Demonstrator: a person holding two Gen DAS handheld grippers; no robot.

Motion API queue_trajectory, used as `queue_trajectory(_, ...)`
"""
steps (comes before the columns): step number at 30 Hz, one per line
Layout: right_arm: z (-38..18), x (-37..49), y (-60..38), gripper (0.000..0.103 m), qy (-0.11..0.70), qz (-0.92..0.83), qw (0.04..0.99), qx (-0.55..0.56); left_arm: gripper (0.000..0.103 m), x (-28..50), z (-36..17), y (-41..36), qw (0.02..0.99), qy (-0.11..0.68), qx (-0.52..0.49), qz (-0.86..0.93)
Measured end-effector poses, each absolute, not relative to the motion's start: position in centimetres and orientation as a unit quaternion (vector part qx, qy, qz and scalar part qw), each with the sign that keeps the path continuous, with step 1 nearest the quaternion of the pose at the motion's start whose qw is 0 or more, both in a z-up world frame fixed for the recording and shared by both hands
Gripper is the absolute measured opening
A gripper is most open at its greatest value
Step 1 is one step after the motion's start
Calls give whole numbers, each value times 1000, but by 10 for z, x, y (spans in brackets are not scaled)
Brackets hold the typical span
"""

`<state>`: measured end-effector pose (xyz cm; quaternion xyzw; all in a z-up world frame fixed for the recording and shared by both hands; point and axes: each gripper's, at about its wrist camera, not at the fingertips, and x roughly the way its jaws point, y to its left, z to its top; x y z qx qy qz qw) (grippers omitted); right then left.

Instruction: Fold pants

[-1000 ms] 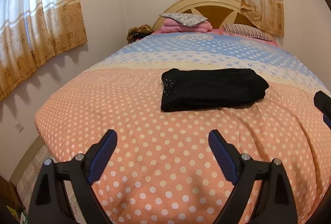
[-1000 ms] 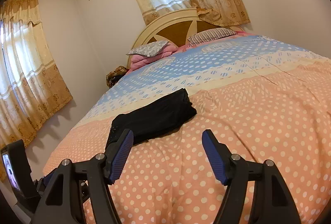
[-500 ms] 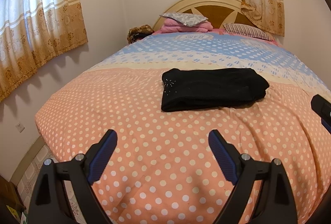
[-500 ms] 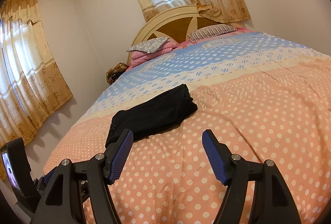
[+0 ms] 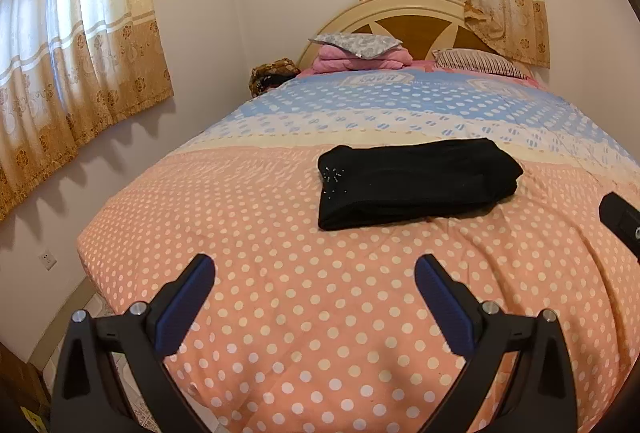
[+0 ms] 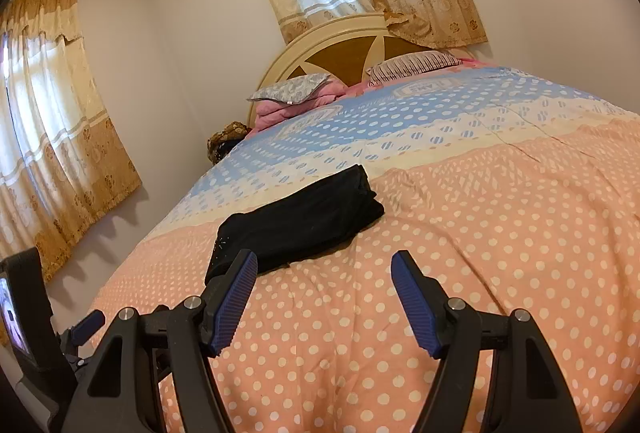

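Observation:
Black pants [image 5: 412,181] lie folded into a compact rectangle on the pink polka-dot bedspread [image 5: 320,313], near the middle of the bed. They also show in the right wrist view [image 6: 304,221]. My left gripper [image 5: 314,271] is open and empty, held above the bed's near part, short of the pants. My right gripper [image 6: 324,265] is open and empty, to the right of the pants, its left finger [image 6: 234,297] overlapping the pants' near corner in the image. The right gripper's body shows at the edge of the left wrist view [image 5: 622,221].
Pillows and a pink blanket [image 5: 360,51] sit at the headboard [image 5: 412,17]. A brown bag [image 5: 274,73] sits beside the bed by the wall. Curtained windows [image 5: 72,45] are on the left and back walls. The bed's left edge [image 5: 92,265] drops to a tiled floor.
Both grippers have drifted slightly; the pants appear a little closer and lower in the right wrist view. Both stay open, and the pants have not moved.

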<state>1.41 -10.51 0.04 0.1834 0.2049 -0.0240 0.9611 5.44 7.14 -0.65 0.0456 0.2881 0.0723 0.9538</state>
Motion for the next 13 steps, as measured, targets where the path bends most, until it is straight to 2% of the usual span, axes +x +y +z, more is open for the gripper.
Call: queue_trajectory(13,-2,14,-104,71,207,-25,961,184,103,55,-9,70,952,298,38,60)
